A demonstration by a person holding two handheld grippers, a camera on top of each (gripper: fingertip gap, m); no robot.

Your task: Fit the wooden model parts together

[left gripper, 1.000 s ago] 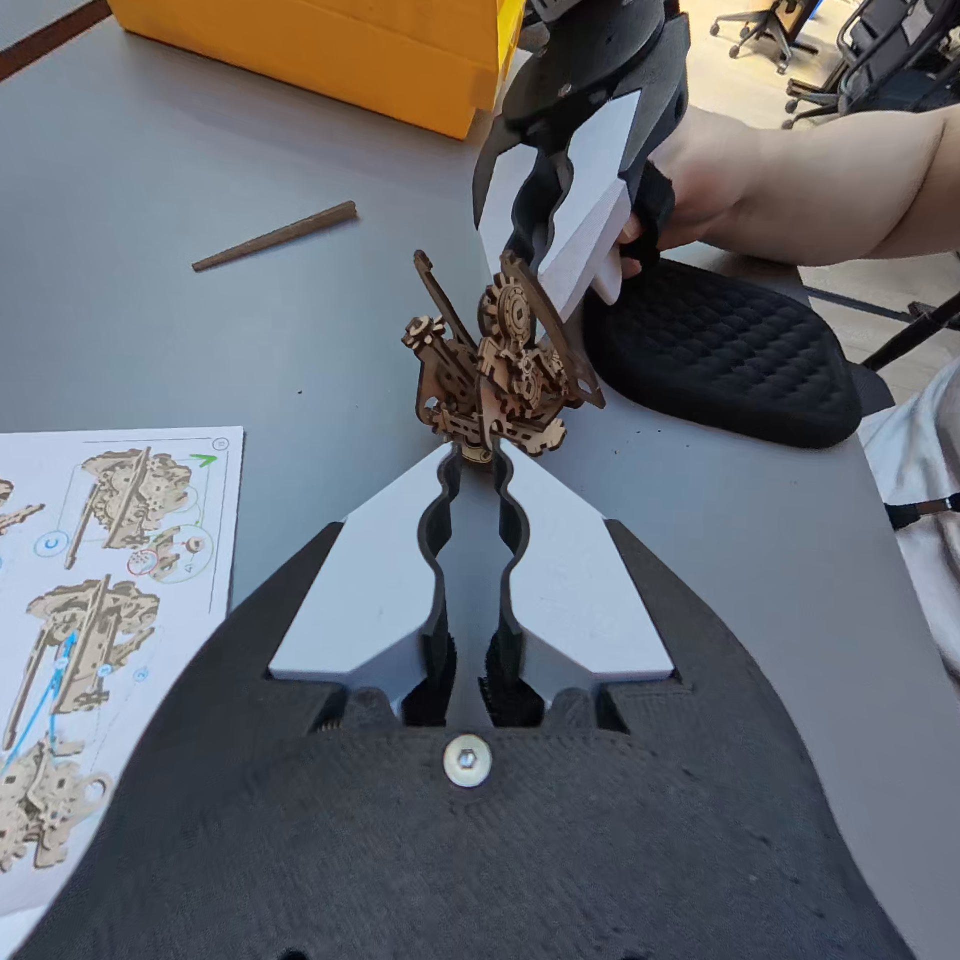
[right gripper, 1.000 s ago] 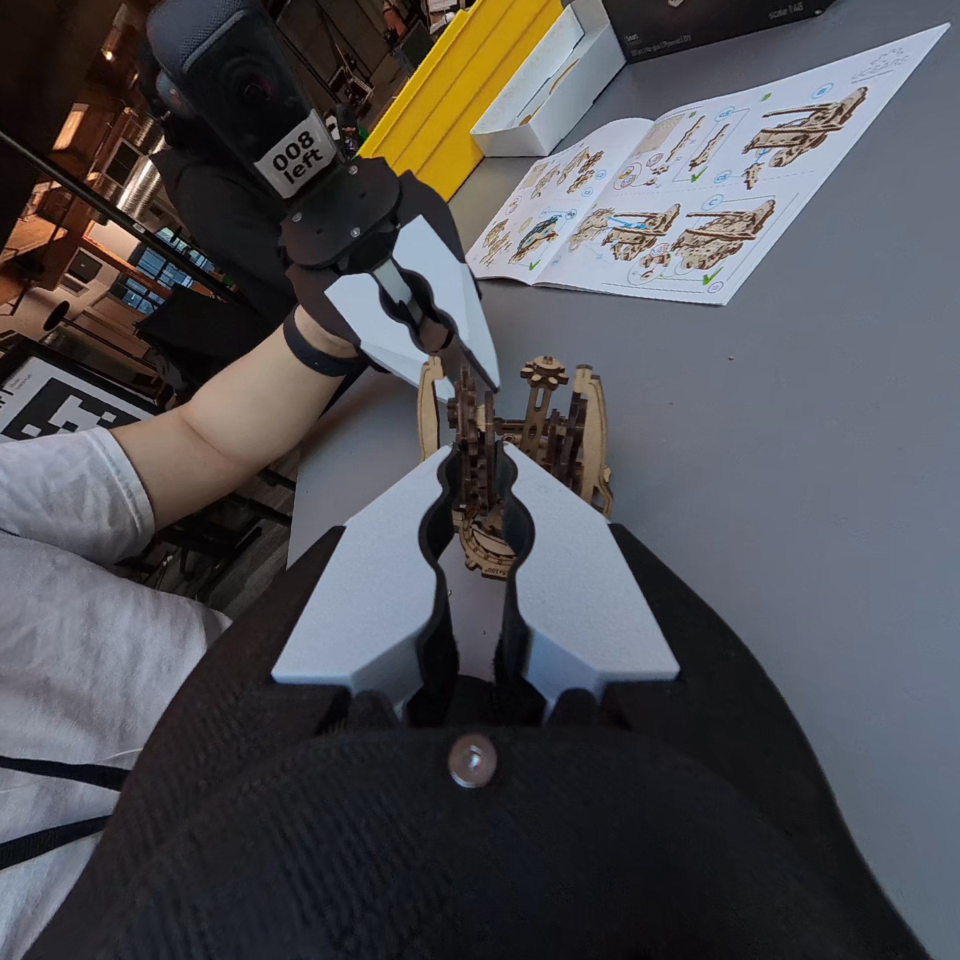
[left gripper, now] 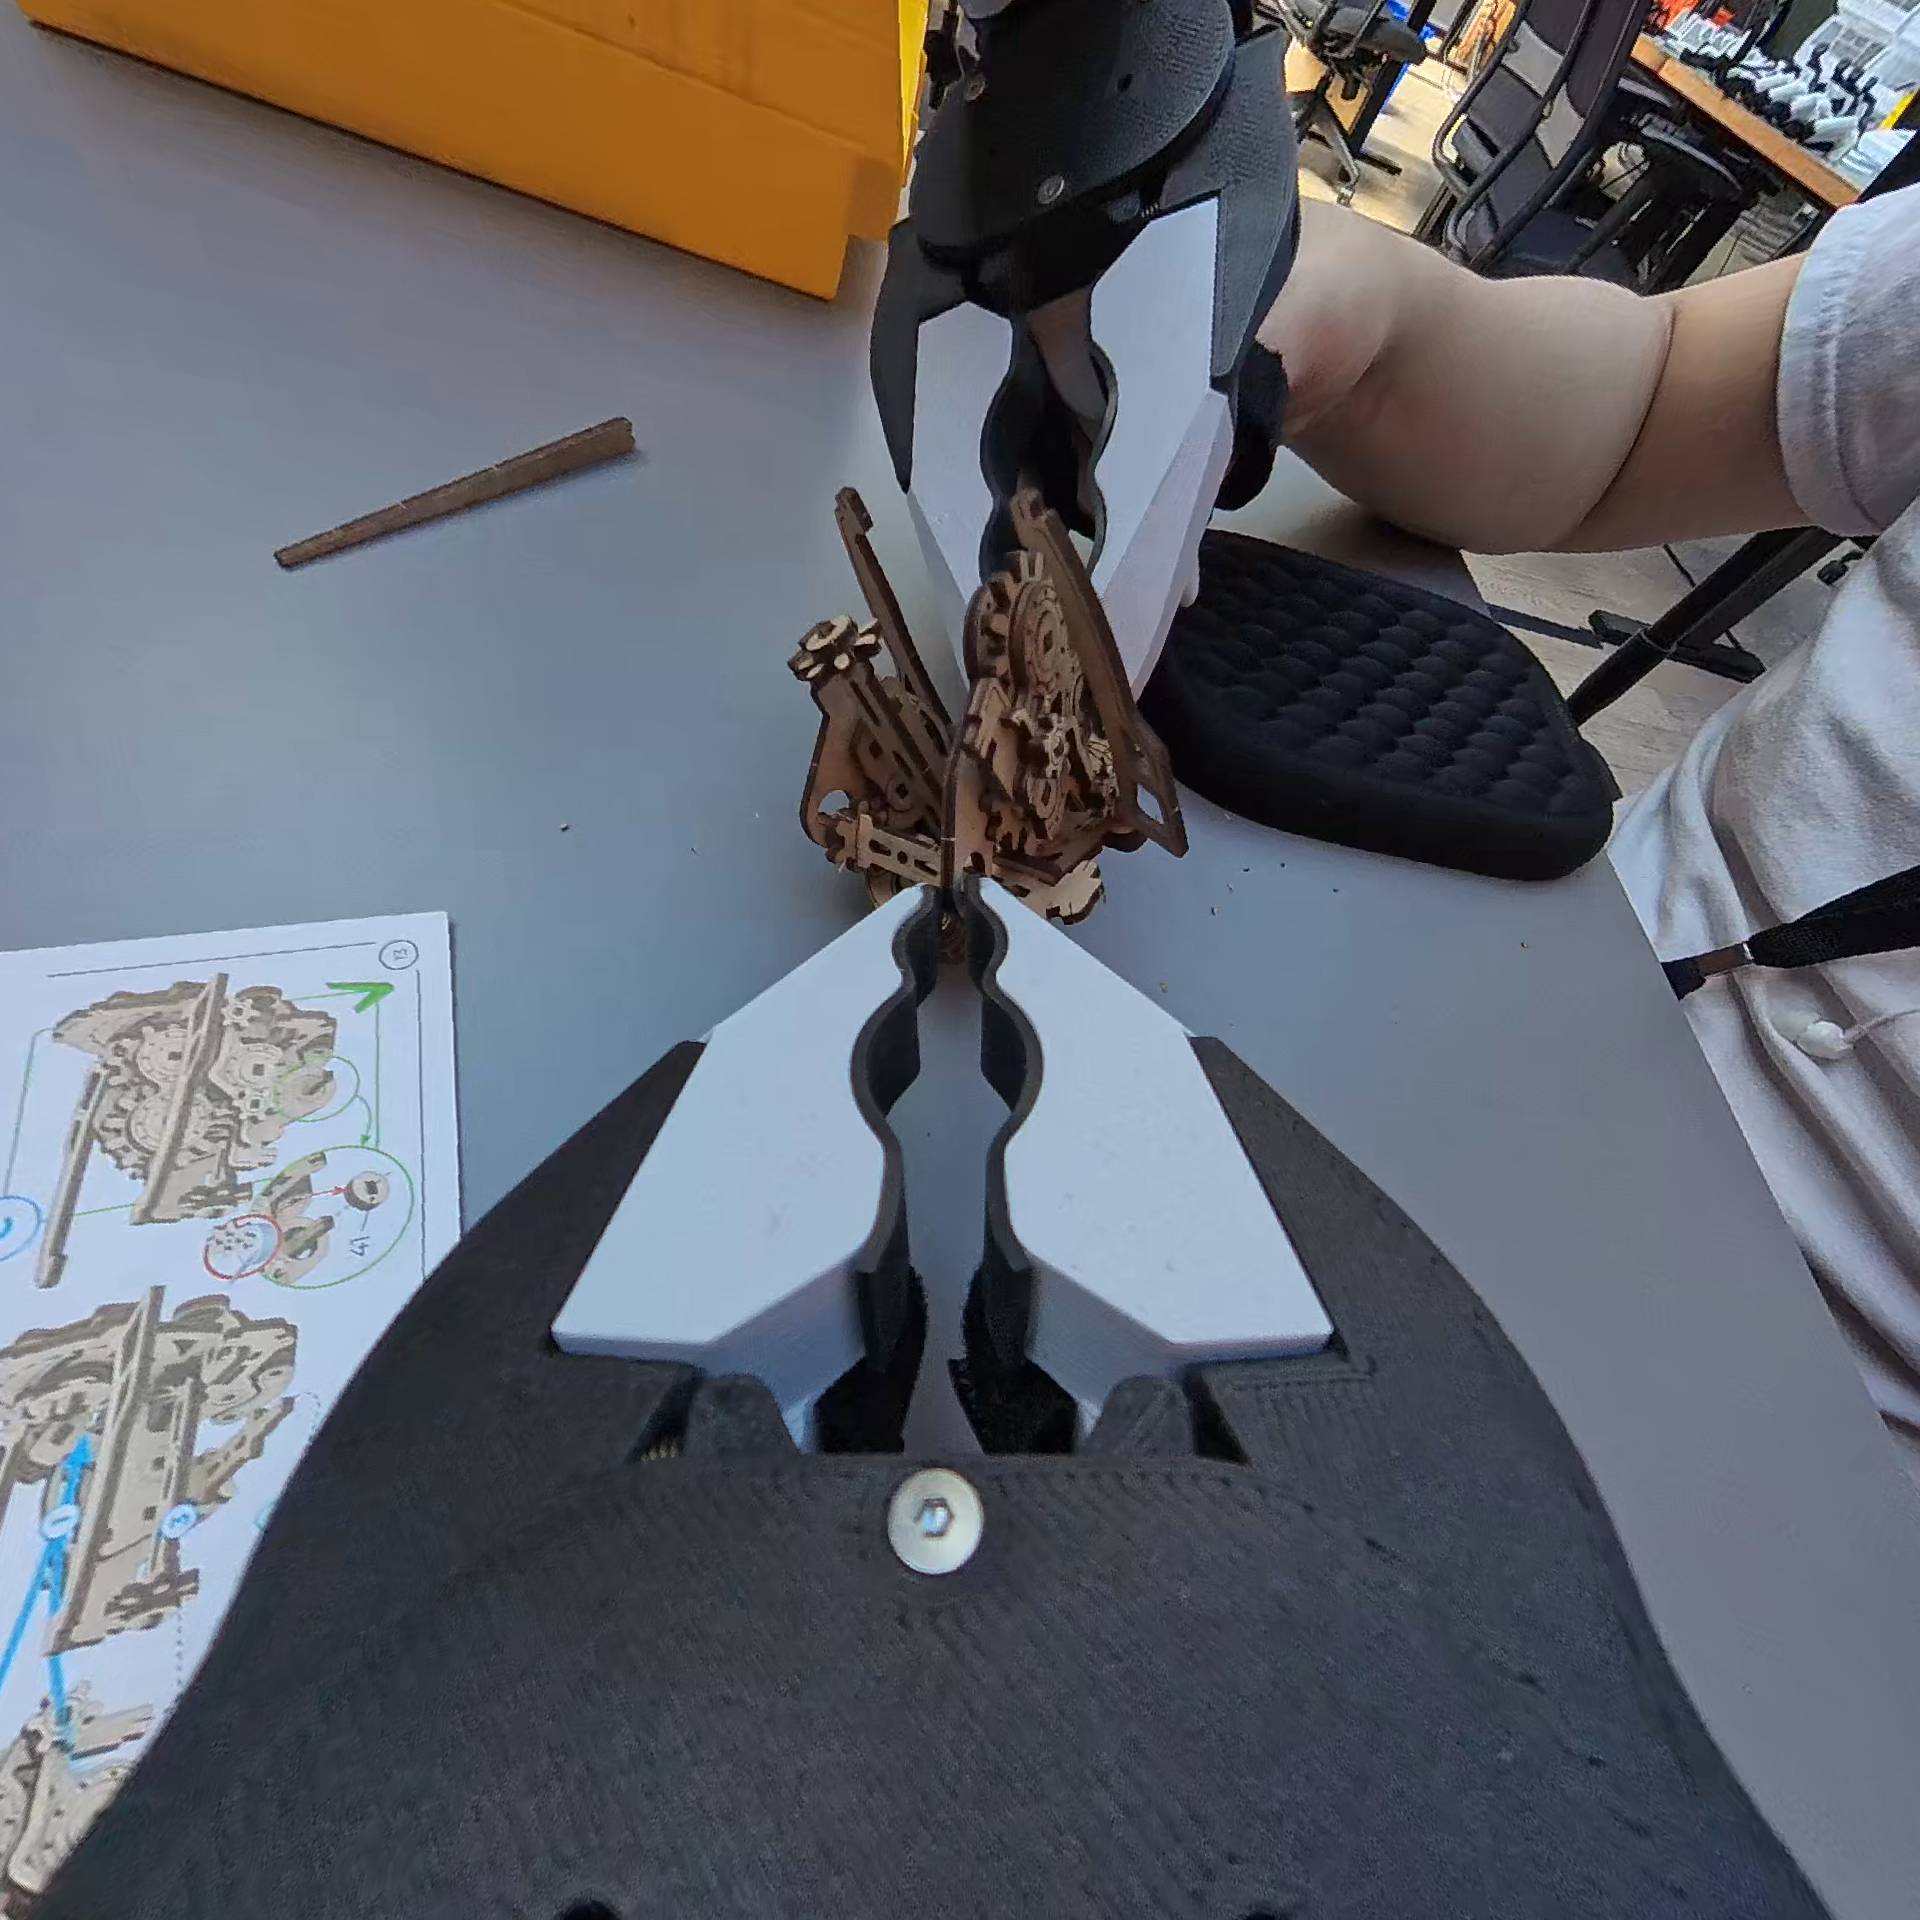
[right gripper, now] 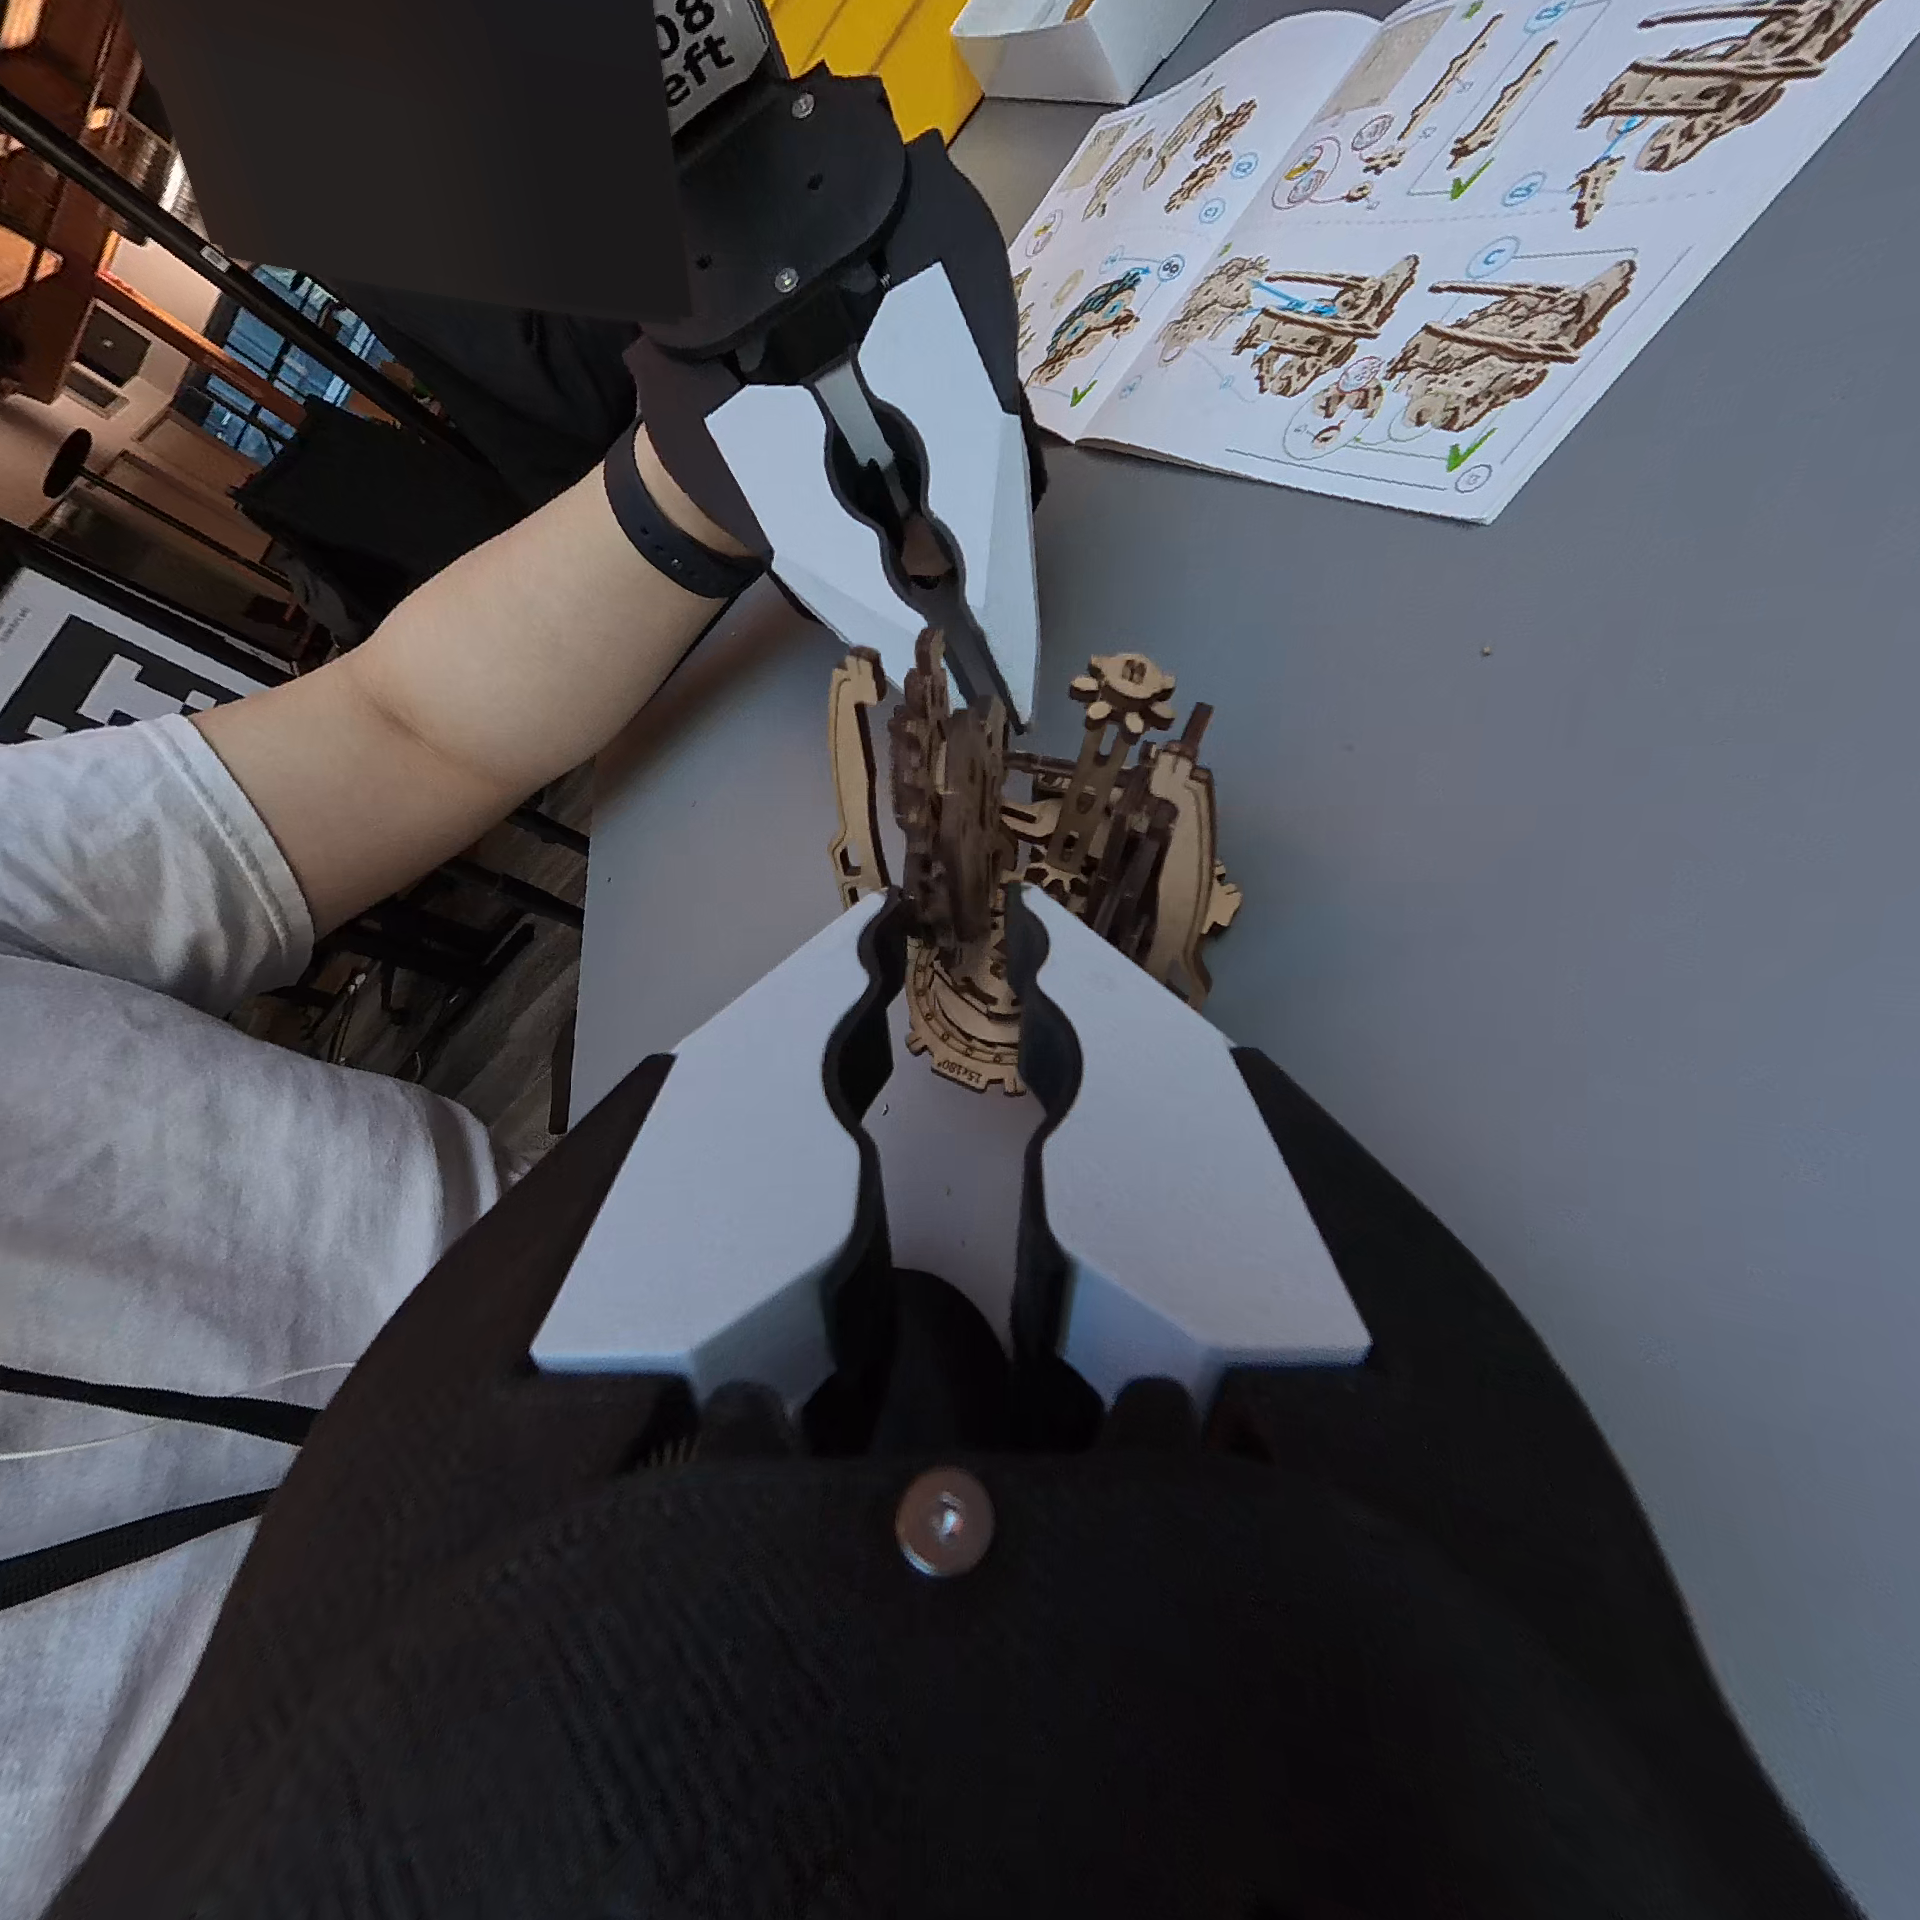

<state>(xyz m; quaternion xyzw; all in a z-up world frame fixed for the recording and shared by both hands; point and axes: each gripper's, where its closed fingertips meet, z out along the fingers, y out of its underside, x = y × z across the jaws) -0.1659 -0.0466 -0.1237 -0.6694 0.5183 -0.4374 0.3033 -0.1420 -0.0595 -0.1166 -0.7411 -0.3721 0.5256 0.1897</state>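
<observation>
- The grey table [left gripper: 312, 727] carries everything; a yellow box [left gripper: 582, 114] sits at its far edge.
- An open instruction booklet [right gripper: 1455, 260] lies flat, well apart from the work.
- A black cushion [left gripper: 1382, 707] rests just beside the model.
- The wooden model [left gripper: 977, 727] stands near the table's edge, between both tongs.
- The left gripper [left gripper: 948, 906] pinches a thin plate at the model's base, its tips almost pressed together.
- The right gripper [right gripper: 951, 914] clamps the model's upright gear section, slightly spread.
- A loose wooden stick [left gripper: 457, 494] lies apart.
</observation>
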